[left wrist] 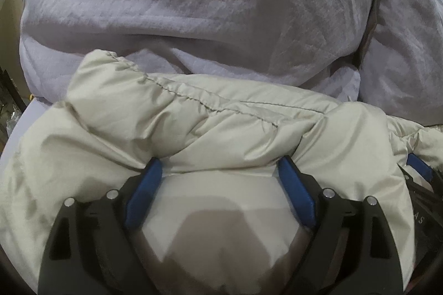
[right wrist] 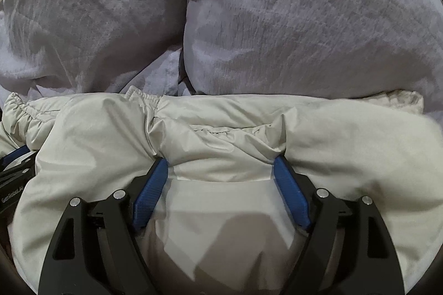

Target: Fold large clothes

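A: Largest first: grey pillows (right wrist: 304, 18) at the back, puffy cream jacket (right wrist: 221, 134) bunched just in front, on a bed by the look of it

B: Touching the pillows?

A: Far edge against them, yes. Elastic hem (left wrist: 133, 70) rumpled up on top

B: And the tools?

A: Left tool (left wrist: 218, 164) spread wide, blue pads (left wrist: 146, 184) dug into a fold, padding bulging between. Right tool (right wrist: 221, 164) much the same, pads (right wrist: 288, 184) either side of a ridge, wide apart. Hard to say whether gripping or only pressing down

B: Risks from here?

A: Slippery shell, springy filling. Likely to puff back open once released, undoing the fold. Also a thin pinch of outer fabric only, sliding free on a lift

B: Anything else?

A: Tools close side by side, so a snag or knock between them possible. Crowding against the pillows apt to skew the fold too
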`<action>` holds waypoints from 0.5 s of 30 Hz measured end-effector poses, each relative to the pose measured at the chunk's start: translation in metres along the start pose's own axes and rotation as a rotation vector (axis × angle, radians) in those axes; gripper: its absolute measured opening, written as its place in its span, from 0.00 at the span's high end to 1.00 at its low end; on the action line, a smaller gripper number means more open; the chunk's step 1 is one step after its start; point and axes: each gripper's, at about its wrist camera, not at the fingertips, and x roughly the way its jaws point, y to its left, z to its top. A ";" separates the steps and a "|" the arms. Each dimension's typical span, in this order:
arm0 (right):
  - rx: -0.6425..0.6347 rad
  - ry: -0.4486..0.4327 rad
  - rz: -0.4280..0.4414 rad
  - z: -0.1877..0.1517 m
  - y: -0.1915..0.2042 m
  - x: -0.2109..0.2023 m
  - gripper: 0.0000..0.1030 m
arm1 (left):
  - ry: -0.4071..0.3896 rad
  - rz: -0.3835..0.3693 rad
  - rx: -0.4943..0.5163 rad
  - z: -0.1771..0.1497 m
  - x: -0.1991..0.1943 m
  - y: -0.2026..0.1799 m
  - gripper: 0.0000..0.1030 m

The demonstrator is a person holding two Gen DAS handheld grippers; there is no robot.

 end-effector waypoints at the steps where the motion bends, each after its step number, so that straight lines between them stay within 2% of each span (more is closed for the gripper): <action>1: 0.010 -0.001 0.007 0.002 0.000 -0.004 0.22 | 0.001 -0.002 0.001 0.003 -0.006 0.001 0.17; 8: 0.060 -0.085 0.115 0.025 0.024 -0.042 0.22 | -0.075 0.008 0.005 0.020 -0.043 0.016 0.16; 11: 0.032 -0.069 0.126 0.021 0.041 -0.036 0.22 | -0.088 0.039 -0.012 0.031 -0.039 0.023 0.16; 15: 0.006 -0.025 0.107 0.009 0.063 -0.020 0.22 | -0.062 0.093 -0.027 0.033 -0.019 0.033 0.16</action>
